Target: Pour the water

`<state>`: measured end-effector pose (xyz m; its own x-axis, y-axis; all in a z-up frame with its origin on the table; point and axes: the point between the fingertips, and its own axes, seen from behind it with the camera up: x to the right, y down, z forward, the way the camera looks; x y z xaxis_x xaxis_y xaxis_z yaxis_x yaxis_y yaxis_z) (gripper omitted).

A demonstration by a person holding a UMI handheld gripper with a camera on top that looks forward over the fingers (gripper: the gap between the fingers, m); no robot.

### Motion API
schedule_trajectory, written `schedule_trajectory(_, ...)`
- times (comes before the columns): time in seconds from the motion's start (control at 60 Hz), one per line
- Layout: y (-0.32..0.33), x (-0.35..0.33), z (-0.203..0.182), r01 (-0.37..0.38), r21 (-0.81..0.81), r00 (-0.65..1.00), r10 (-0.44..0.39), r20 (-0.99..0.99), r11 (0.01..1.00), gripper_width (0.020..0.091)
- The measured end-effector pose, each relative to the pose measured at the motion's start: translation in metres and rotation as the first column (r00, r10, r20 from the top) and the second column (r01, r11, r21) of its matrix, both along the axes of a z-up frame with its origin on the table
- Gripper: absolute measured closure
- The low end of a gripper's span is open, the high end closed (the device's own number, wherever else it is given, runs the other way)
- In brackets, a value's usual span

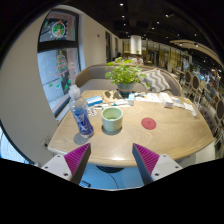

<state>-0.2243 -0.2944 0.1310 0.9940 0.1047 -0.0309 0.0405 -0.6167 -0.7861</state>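
Jaws stand parted and empty, my gripper (110, 160) held back from the near edge of the table, the two magenta pads (76, 158) well apart with nothing between them.

Findings: the clear plastic water bottle with a blue label (81, 112) stands upright on the pale wooden table (130, 142), ahead of my left finger. Just beside it, toward the middle, sits the pale green round cup (112, 119), open side up. The two are near one another but apart. A small red round disc (149, 124) lies flat beyond my right finger. A leafy green potted plant (126, 74) stands further back, with loose papers and small items around it that I cannot identify.

Risks, as I judge them:
- The bottle is tall and slim; an off-centre approach could knock it over, or into the cup.
- I cannot tell whether the bottle is capped; if capped, tilting would yield nothing.
- The cup looks light; a nudge from the bottle neck could shift or tip it.
- A soft bottle squeezed hard may spurt water past the rim.
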Motion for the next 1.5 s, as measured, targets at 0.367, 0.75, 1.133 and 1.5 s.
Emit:
schedule_trajectory(0.367, 0.132, -0.138, -0.023, -0.021, 0.174, 0.998, 0.031, -0.054, 0.985, 0.0244)
schedule_trajectory(0.75, 0.187, -0.153, -0.055, 0.039, 0.225, 0.999, -0.043, 0.011, 0.974, 0.0618)
schedule_trajectory(1.133, 0.19, -0.159, -0.029, 0.028, 0.257, 1.0, -0.027, -0.01, 0.966, 0.0768)
schedule_trajectory(1.5, 0.216, -0.193, 0.074, 0.195, 0.09, 0.584, -0.042, -0.811, 0.977, 0.0771)
